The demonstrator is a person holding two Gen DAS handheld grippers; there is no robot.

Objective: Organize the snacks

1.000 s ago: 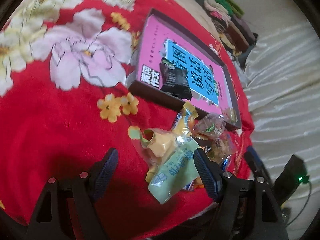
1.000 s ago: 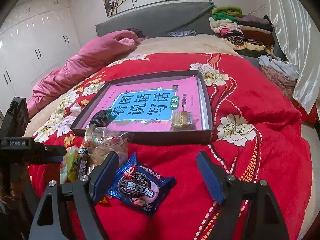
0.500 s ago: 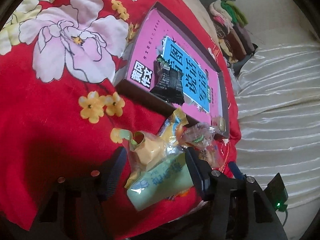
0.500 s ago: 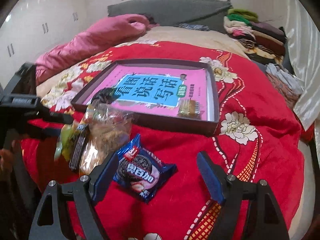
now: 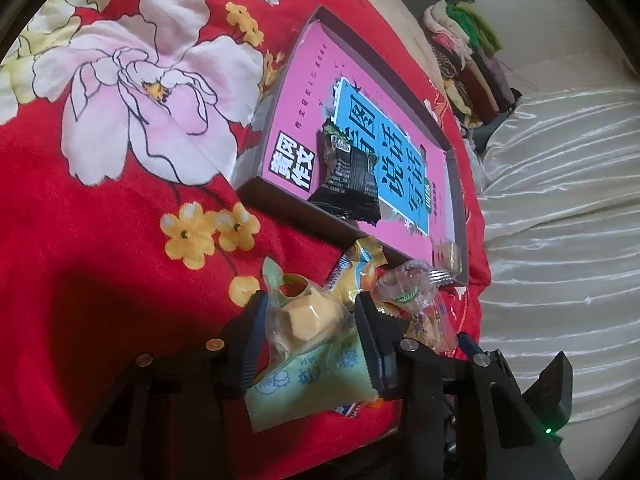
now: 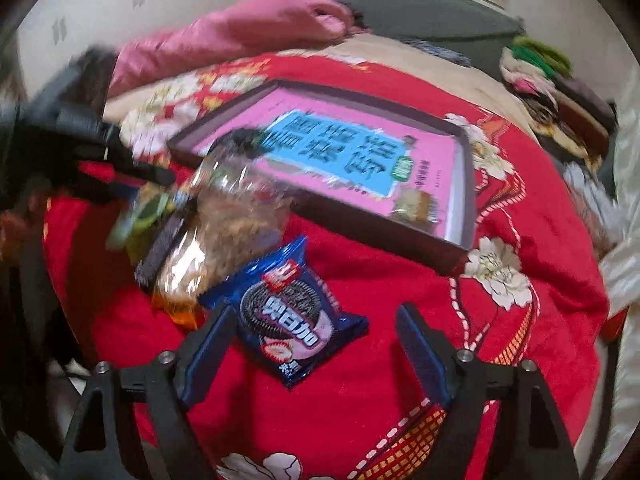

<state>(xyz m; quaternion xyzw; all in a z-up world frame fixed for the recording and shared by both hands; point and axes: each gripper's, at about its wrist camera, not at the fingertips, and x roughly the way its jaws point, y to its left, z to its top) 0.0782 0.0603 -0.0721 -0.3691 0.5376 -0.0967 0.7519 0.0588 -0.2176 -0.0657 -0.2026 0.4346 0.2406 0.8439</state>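
Mid-pick, on the bed's red floral blanket [image 5: 100, 240]. Left gripper [image 5: 310, 336] just closing around the yellow-and-green snack packet [image 5: 304, 344], pads apparently pressing it, though the crinkled wrap hides the contact. Right gripper [image 6: 312, 344] spread wide, just opening further, astride the blue cookie packet [image 6: 288, 308] without touching. Next: lift and carry to the tray [image 5: 456, 184], beside the black packet [image 5: 348, 176].

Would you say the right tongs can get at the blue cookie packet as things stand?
Probably yes. The right tongs are open with the blue cookie packet lying flat on the red blanket partly between the fingers, nothing on top; the clear snack bag only adjoins its far corner.
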